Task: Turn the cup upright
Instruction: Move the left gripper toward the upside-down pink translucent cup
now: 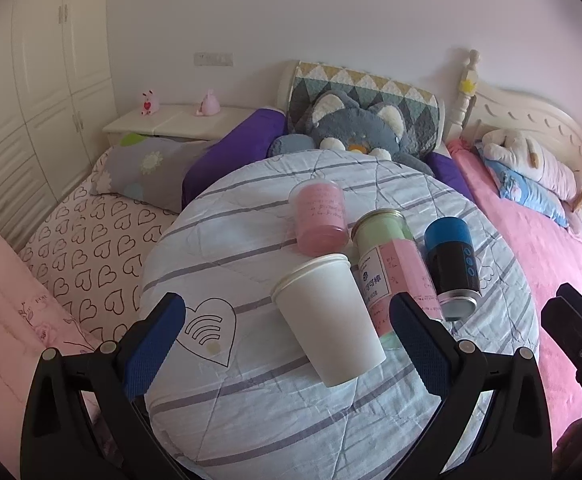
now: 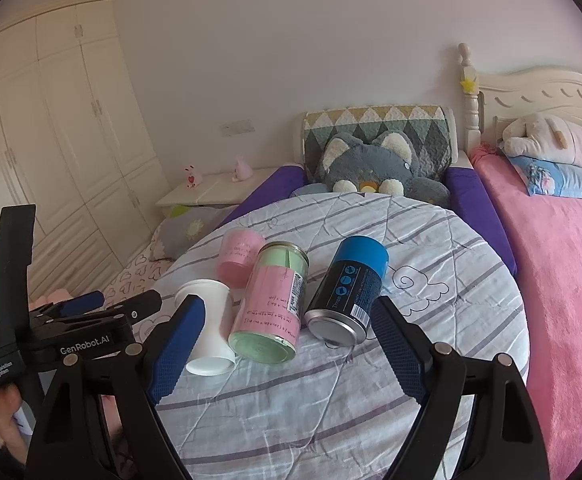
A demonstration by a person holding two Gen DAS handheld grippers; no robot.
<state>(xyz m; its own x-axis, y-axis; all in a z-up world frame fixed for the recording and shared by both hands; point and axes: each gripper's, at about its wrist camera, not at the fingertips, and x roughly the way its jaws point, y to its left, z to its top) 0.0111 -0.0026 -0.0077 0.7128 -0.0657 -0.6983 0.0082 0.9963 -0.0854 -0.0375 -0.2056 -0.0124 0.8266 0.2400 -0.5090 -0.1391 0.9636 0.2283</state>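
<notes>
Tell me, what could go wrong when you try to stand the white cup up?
1. The white paper cup lies against the green and pink jar, so a finger sliding in could roll the jar into the black and blue can.
2. The striped quilt looks soft and wrinkled, so the cup might tip again.
3. Paper is thin; the open left gripper could squash it.

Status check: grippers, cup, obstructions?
Left gripper and right gripper open, empty. White paper cup on its side. Green jar lies against it.
</notes>
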